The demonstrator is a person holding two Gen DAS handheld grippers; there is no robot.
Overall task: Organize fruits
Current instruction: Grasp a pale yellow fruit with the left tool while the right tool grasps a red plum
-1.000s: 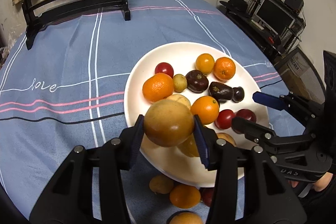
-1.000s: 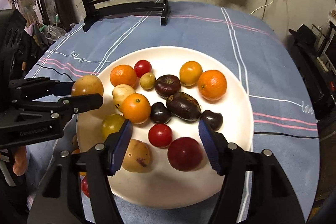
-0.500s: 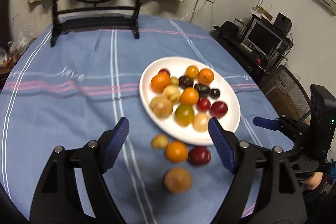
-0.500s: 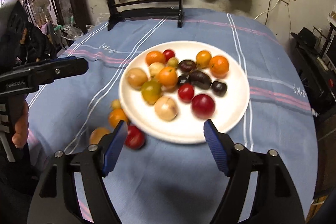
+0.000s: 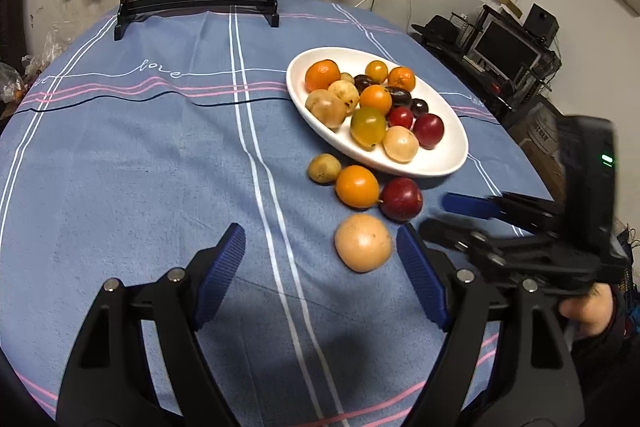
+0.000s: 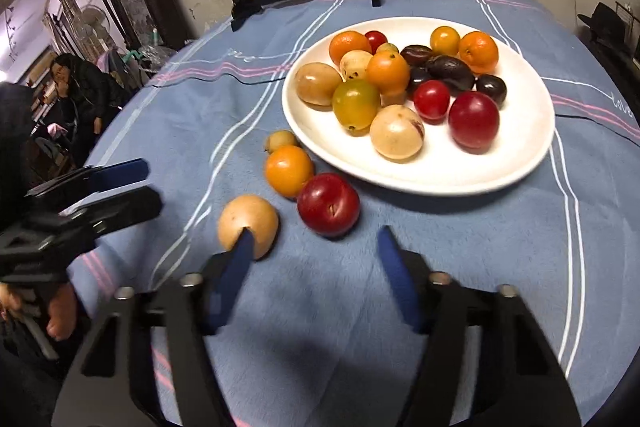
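Four loose fruits lie on the blue-clothed surface (image 5: 160, 167) just beside the near rim of the white plate (image 5: 448, 163), which already carries more than a dozen others. The left gripper (image 5: 320, 259) hovers over bare cloth with its fingers wide and nothing between them, and the tan round fruit (image 5: 363, 242) sits just inside its right finger. The right gripper (image 6: 314, 255), whose fingers have just been closing, stands at a middling gap, also empty, with the red plum (image 6: 328, 204) just ahead of the opening. The risks here are mostly about rolling: a finger nudging the plum or the orange fruit (image 6: 289, 170) off-centre could send either one along the cloth (both are round and smooth-skinned). The two grippers are close together, so a reach for neighbouring fruit could make them collide. The small yellowish fruit (image 5: 324, 168) sits almost against the rim, leaving little room for a finger.
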